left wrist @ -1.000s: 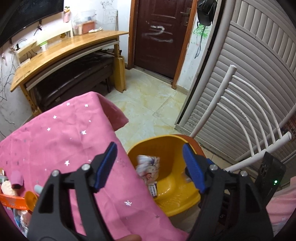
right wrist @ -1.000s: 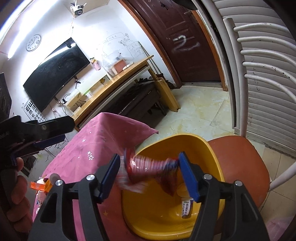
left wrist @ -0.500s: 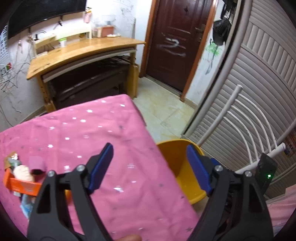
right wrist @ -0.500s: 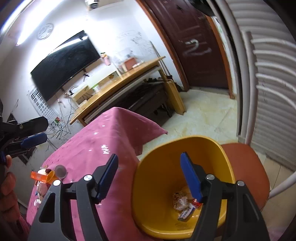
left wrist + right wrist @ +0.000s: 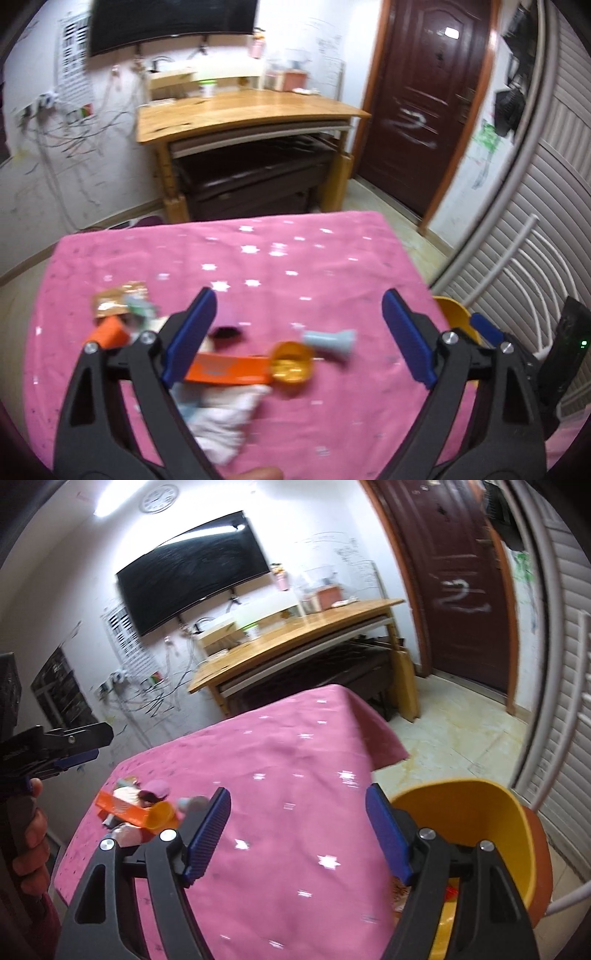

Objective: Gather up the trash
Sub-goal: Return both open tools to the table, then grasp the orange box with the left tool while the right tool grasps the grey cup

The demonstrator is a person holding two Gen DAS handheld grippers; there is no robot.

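Your left gripper hung over the pink star-print tablecloth with its jaws spread wide and nothing between them; they had just been opening further. Below and between the blue pads lay the remaining trash: an orange box lying flat, an amber round cup touching its right end, and a pale blue spool-shaped piece just beside the cup. A white crumpled wrapper sat under the box's near edge, and a brown packet lay at the far left of the pile. The picture was smeared, so the small pink and dark item behind the box could not be made out.

Your right gripper was released too, jaws empty and just opened wider, held above the cloth near the table's right edge. The yellow bin stood off that edge, resting on an orange-brown chair seat; scraps of wrapper showed in its bottom behind the right jaw. From this side the pile sat well to the left, near your left hand, which gripped its tool handle. A wooden desk stood against the far wall.
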